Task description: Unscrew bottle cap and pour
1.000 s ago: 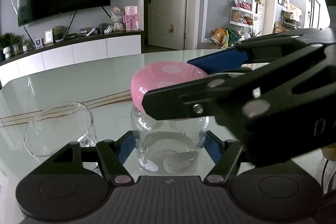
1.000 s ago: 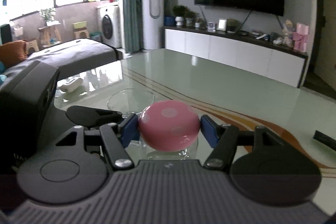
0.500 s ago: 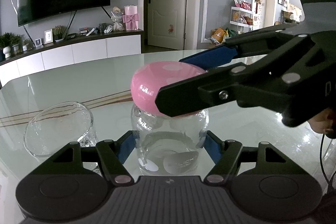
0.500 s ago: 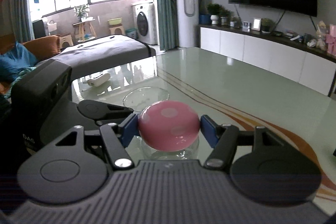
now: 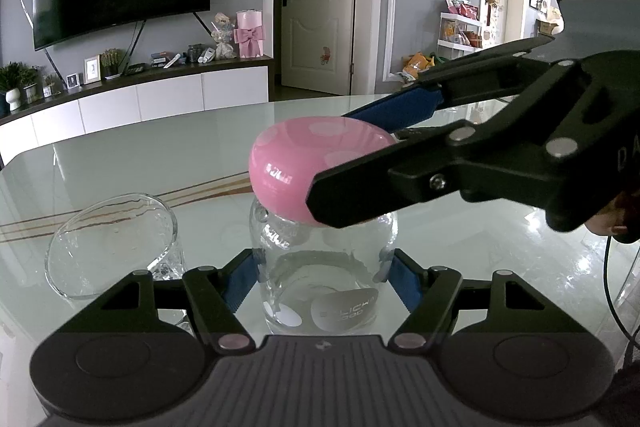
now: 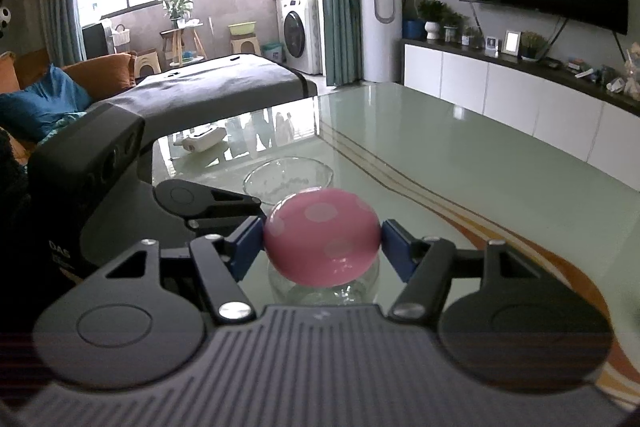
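Note:
A clear glass bottle (image 5: 320,267) stands upright on the glass table, topped by a round pink cap with pale spots (image 5: 296,163). My left gripper (image 5: 322,283) is shut on the bottle's body, one blue pad on each side. My right gripper (image 5: 332,159) comes in from the right at cap height. In the right wrist view its blue pads (image 6: 248,247) touch both sides of the cap (image 6: 320,235); the right gripper (image 6: 322,247) jaws are opening slightly with the cap still between them. An empty clear glass cup (image 5: 112,243) stands just left of the bottle.
The pale green glass table (image 5: 160,155) stretches far behind the bottle. In the right wrist view the cup (image 6: 288,179) sits beyond the cap and the left gripper's body (image 6: 100,179) fills the left. A hand shows at the right edge (image 5: 608,223).
The right gripper has turned about the cap and its body has risen in the left wrist view; its own view swung leftward. The left gripper and bottle have stayed still.

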Tool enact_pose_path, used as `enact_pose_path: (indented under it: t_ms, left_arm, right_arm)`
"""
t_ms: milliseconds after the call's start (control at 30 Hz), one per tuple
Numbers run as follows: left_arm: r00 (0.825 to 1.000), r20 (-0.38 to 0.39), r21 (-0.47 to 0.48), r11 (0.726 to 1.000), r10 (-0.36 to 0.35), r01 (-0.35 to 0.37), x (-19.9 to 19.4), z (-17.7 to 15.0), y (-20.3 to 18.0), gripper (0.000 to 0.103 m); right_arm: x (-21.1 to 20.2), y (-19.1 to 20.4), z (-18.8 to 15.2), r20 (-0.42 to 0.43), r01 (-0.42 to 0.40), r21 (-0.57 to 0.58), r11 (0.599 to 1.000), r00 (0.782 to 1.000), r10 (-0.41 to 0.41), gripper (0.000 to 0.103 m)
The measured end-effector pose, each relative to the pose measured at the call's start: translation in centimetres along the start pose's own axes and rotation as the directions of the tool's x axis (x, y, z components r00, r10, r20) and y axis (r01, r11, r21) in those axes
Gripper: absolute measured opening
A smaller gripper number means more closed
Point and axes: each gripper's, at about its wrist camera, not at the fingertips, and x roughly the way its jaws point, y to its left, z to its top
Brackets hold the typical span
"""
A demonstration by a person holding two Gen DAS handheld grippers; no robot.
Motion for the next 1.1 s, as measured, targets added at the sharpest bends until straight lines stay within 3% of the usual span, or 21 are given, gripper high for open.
enact_pose_path:
  t_ms: [500, 633, 767, 1100]
  left_arm:
    - [1.0, 0.0, -0.001, 1.0, -0.001, 0.001, 0.0, 0.0, 0.0, 0.074]
    - [1.0, 0.0, -0.002, 1.0, -0.001, 0.001, -0.1, 0.0, 0.0, 0.074]
    - [1.0, 0.0, -0.002, 1.0, -0.001, 0.001, 0.0, 0.0, 0.0, 0.074]
    - [1.0, 0.0, -0.003, 1.0, -0.001, 0.001, 0.0, 0.0, 0.0, 0.074]
  right_arm:
    - [-0.8, 0.3, -0.4, 0.043, 0.043, 0.01, 0.999, 0.998, -0.043, 0.07]
    - [-1.0, 1.0, -0.6, 0.062, 0.09, 0.02, 0.996, 0.994, -0.091, 0.071]
    - [-0.6, 2.6, -0.5, 0.08, 0.212, 0.035, 0.977, 0.973, -0.215, 0.082]
    - [2.2, 5.6, -0.6, 0.03, 0.366, 0.049, 0.929, 0.929, -0.368, 0.08]
